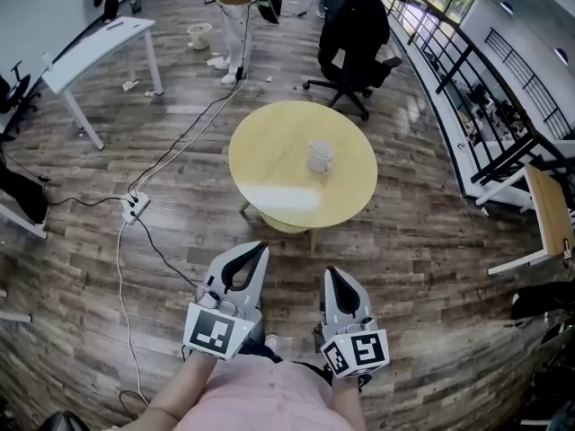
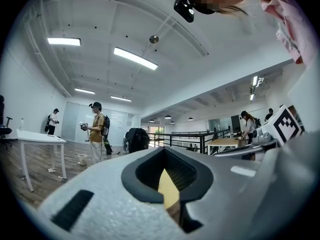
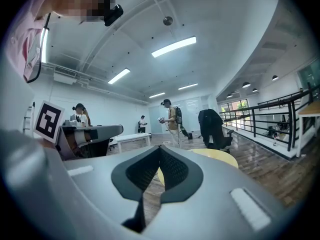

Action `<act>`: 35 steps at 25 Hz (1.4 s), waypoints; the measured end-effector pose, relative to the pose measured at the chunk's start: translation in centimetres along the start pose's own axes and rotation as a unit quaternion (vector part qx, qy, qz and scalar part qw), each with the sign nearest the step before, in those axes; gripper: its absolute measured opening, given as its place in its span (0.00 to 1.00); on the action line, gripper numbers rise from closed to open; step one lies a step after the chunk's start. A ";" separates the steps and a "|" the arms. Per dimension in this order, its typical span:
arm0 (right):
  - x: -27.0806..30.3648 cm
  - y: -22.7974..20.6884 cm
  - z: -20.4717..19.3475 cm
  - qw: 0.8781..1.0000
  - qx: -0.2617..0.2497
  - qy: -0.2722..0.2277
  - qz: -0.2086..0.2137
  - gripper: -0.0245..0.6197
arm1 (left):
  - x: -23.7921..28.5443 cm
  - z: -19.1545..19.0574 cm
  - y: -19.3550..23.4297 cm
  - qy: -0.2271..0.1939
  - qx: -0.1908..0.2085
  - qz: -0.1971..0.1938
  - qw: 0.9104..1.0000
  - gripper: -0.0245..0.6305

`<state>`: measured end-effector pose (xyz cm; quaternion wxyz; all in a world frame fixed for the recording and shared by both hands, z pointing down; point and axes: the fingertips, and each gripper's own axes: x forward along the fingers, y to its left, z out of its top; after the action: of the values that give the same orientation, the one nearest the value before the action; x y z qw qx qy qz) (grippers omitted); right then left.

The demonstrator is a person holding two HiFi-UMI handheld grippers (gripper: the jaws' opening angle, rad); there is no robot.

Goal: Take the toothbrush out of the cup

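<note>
A small pale cup [image 1: 320,156] stands upright near the middle of the round yellow table [image 1: 269,151]. Whether a toothbrush is in it is too small to tell. Both grippers hover over the wooden floor on the near side of the table, well short of the cup. My left gripper [image 1: 259,248] points toward the table's near edge, its jaws together and empty. My right gripper [image 1: 331,273] is beside it, jaws also together and empty. In the left gripper view the left gripper [image 2: 162,150] shows a sliver of table [image 2: 167,189] between its pads. The right gripper [image 3: 160,148] sees the table [image 3: 220,158] ahead.
A black office chair [image 1: 355,34] stands beyond the table. A white desk [image 1: 94,52] is at the far left, a power strip with cables [image 1: 137,206] lies on the floor at the left. A person [image 1: 234,7] stands at the back. A railing [image 1: 467,70] runs along the right.
</note>
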<state>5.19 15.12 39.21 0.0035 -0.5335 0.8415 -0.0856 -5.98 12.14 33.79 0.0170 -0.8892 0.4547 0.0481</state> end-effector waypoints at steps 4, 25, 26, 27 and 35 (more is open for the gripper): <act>4.4 -1.1 1.0 1.000 0.000 0.000 -0.003 0.04 | 3.4 -0.6 2.8 0.007 0.002 -0.010 1.000 0.03; 19.9 -14.0 2.0 0.999 -0.005 0.040 0.029 0.04 | 22.2 -4.9 10.3 0.043 -0.018 0.032 0.998 0.03; 20.5 -14.7 1.9 0.999 -0.007 0.043 0.031 0.04 | 23.0 -5.2 10.4 0.044 -0.019 0.036 0.998 0.03; 21.1 -15.4 1.8 0.998 -0.009 0.046 0.033 0.04 | 23.7 -5.4 10.5 0.046 -0.022 0.038 0.998 0.03; 27.1 -18.9 -1.7 0.995 -0.033 0.090 0.030 0.04 | 27.3 -8.5 11.9 0.077 -0.042 0.041 0.995 0.03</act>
<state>10.32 -16.84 46.02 -0.0873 -0.4978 0.8565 -0.1051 0.86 -17.47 39.65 -0.0574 -0.8709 0.4881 -0.0011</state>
